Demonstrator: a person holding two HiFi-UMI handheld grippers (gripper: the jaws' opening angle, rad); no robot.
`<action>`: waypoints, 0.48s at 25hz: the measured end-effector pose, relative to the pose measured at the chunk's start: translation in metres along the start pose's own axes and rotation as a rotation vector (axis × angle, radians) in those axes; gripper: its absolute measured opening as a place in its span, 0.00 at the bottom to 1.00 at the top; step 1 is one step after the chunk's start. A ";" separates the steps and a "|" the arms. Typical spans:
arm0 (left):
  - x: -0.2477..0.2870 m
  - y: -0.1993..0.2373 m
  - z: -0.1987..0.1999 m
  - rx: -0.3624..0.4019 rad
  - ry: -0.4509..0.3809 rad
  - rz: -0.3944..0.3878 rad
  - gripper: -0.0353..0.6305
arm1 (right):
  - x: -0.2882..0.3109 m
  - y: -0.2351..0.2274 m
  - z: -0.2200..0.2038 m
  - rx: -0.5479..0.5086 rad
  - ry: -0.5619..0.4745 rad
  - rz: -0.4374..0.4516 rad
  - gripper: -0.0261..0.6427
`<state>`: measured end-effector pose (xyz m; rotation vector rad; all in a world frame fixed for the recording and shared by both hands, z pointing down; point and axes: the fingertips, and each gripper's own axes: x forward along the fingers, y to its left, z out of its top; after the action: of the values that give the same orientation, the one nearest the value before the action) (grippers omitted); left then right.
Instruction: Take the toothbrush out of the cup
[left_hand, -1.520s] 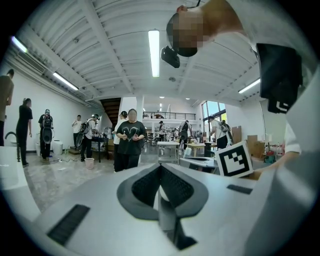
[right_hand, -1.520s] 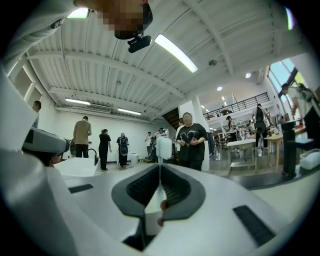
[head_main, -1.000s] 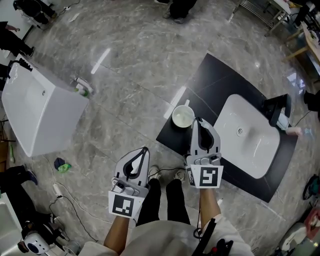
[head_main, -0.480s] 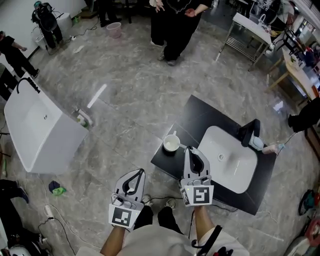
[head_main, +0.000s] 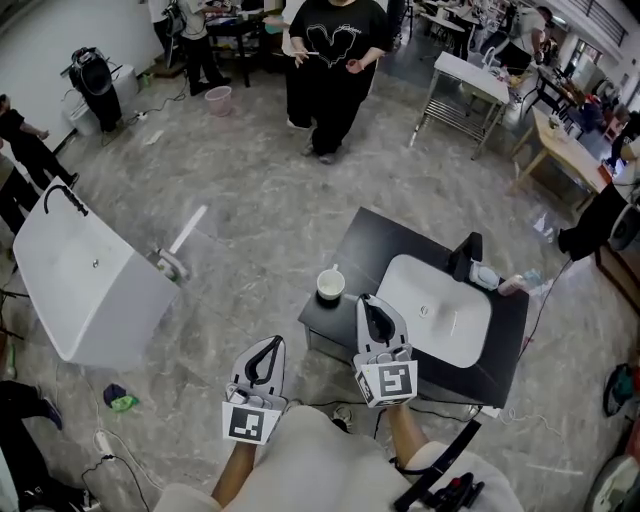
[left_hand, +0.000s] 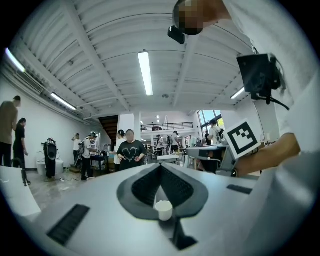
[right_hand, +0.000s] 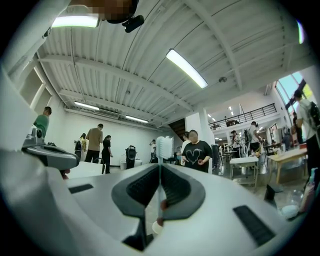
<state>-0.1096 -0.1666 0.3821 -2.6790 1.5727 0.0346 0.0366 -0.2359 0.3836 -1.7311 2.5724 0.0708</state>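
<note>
The white cup (head_main: 331, 285) stands on the near left corner of the black counter (head_main: 367, 238). My right gripper (head_main: 371, 304) hovers just right of it and nearer to me. In the right gripper view that gripper (right_hand: 160, 168) is shut on a toothbrush (right_hand: 161, 172) that stands upright between the pads, its white head above the jaw tips. The toothbrush cannot be made out in the head view. My left gripper (head_main: 273, 345) hangs over the floor, left of the counter. Its jaws (left_hand: 160, 167) meet at the tip with nothing in them, and the cup (left_hand: 163, 210) shows small below them.
A white sink (head_main: 435, 310) with a black faucet (head_main: 466, 257) is set into the counter. A second white basin unit (head_main: 80, 280) stands at the left on the grey marble floor. A person (head_main: 330, 60) stands beyond the counter, and a metal table (head_main: 470, 90) at the back right.
Both grippers have risen and the view has widened. The cup and counter now look smaller and farther off. The right gripper's tip has drawn away from the cup.
</note>
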 end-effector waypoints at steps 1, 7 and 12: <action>-0.002 -0.003 0.002 0.002 -0.005 -0.004 0.05 | -0.003 0.001 0.001 -0.003 0.002 0.000 0.07; -0.015 -0.019 0.002 0.000 -0.008 -0.024 0.05 | -0.024 0.007 -0.007 0.017 0.029 -0.006 0.07; -0.014 -0.026 0.008 0.005 -0.017 -0.038 0.05 | -0.029 0.015 0.003 0.020 0.016 0.006 0.07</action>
<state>-0.0937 -0.1414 0.3752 -2.6964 1.5153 0.0520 0.0337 -0.2033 0.3825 -1.7243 2.5808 0.0314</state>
